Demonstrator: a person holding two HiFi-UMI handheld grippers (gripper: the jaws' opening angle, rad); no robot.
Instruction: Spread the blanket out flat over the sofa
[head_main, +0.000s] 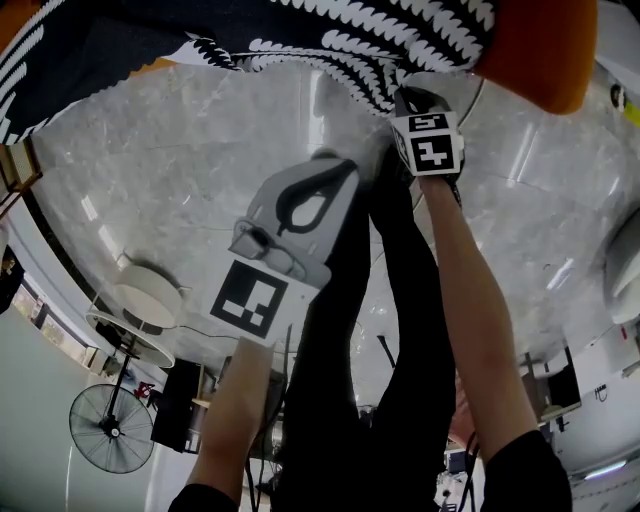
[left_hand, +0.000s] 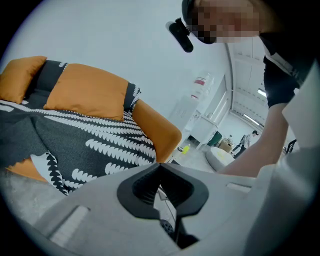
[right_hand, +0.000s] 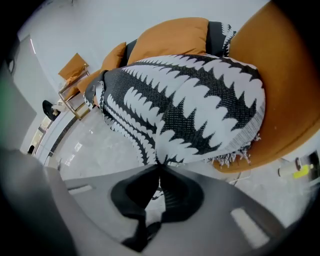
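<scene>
The black-and-white patterned blanket (head_main: 350, 40) lies bunched over the orange sofa (head_main: 540, 60), and its edge hangs down toward the floor. My right gripper (head_main: 402, 88) reaches that hanging edge. In the right gripper view its jaws are shut on the blanket's (right_hand: 195, 105) lower hem, where the right gripper (right_hand: 159, 166) pinches the fabric beside the sofa arm (right_hand: 285, 75). My left gripper (head_main: 335, 165) is held above the floor, short of the sofa. The left gripper (left_hand: 159, 165) has its jaws shut with nothing between them, and the blanket (left_hand: 90, 140) and sofa cushions (left_hand: 90, 92) lie beyond it.
Grey marble floor (head_main: 200, 150) stretches in front of the sofa. The person's black-trousered legs (head_main: 390, 330) stand below the grippers. A round white side table (head_main: 145, 295) and a fan (head_main: 110, 425) are at the left. A wooden chair (right_hand: 75, 70) stands beyond the sofa.
</scene>
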